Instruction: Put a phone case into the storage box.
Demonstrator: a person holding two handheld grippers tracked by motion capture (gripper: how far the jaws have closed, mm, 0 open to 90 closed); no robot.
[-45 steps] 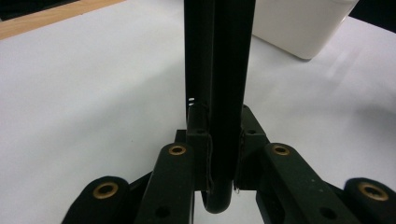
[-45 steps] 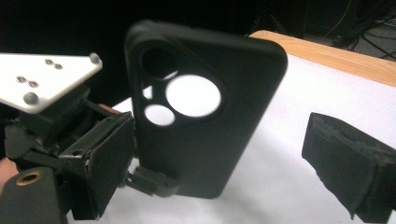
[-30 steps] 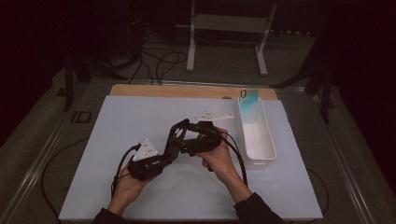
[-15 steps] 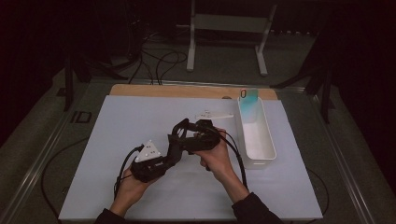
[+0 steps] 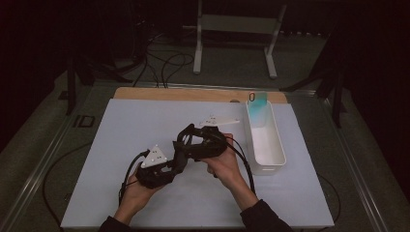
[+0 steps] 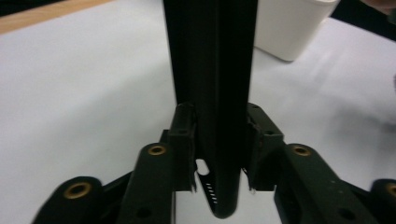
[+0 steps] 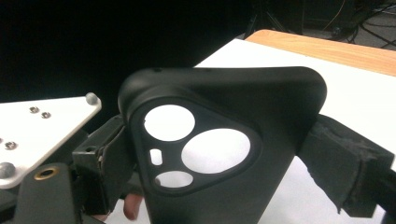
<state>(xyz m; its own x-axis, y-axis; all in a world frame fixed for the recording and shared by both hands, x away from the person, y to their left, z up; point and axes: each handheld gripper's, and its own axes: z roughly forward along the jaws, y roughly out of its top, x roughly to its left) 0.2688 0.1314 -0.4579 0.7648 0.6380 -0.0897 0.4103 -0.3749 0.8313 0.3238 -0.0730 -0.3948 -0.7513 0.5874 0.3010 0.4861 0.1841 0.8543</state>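
Note:
A black phone case (image 7: 224, 140) with round camera cutouts is held above the white mat between both grippers. My right gripper (image 7: 224, 158) spans its width; its jaws have just been closing and the pads (image 7: 334, 156) press on both side edges. In the left gripper view the case (image 6: 210, 70) stands edge-on between the jaws of my left gripper (image 6: 219, 140), which have just been opening; the pads (image 6: 184, 140) sit close beside it and look slightly off it. From above, the left gripper (image 5: 178, 153) and the right gripper (image 5: 191, 140) meet nose to nose at mid-table.
A long white bin (image 5: 278, 150) stands to the right of the hands, with a teal case (image 5: 258, 101) leaning in its far end. The white mat (image 5: 121, 135) covers the table and a wooden strip (image 5: 169, 93) runs along the back. Cables and a metal stand (image 5: 237, 24) lie beyond.
Both hands and the case stay where they were. No jaw movement can be made out from above.

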